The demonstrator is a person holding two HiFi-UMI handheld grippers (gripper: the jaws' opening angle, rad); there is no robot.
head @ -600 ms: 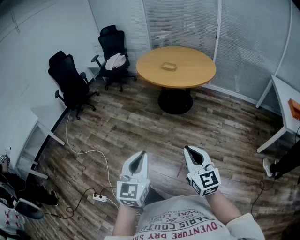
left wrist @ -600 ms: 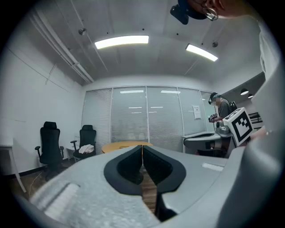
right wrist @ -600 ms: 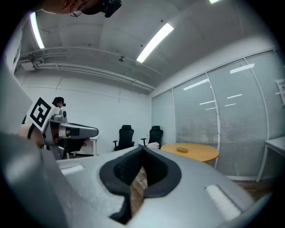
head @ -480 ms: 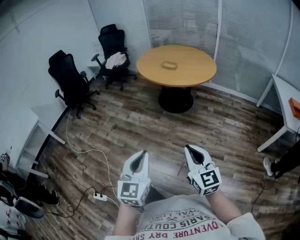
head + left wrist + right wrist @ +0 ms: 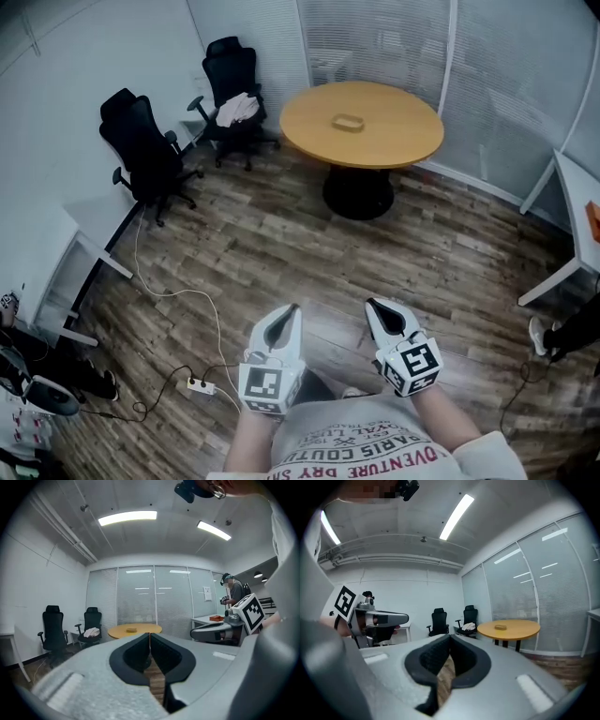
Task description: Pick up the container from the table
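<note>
Left hand-held gripper (image 5: 285, 317) and right hand-held gripper (image 5: 380, 310) side by side, near, just in front of the person's torso; jaws of both together, nothing between them; container (image 5: 348, 122) far off, lying at the centre of the round wooden worktop (image 5: 305, 136); black office chair (image 5: 148, 155) to its left, on the wooden floor (image 5: 262, 253).

The round worktop (image 5: 398, 141) is honey-yellow, and the container (image 5: 348, 122) on it a similar tan. Left of the worktop the chairs (image 5: 141, 150) are black, one carrying a white cloth (image 5: 236, 108). The floor (image 5: 281, 244) shows brown planks. The left gripper (image 5: 292, 310) and right gripper (image 5: 371, 304) are pale grey with black-and-white square markers.
</note>
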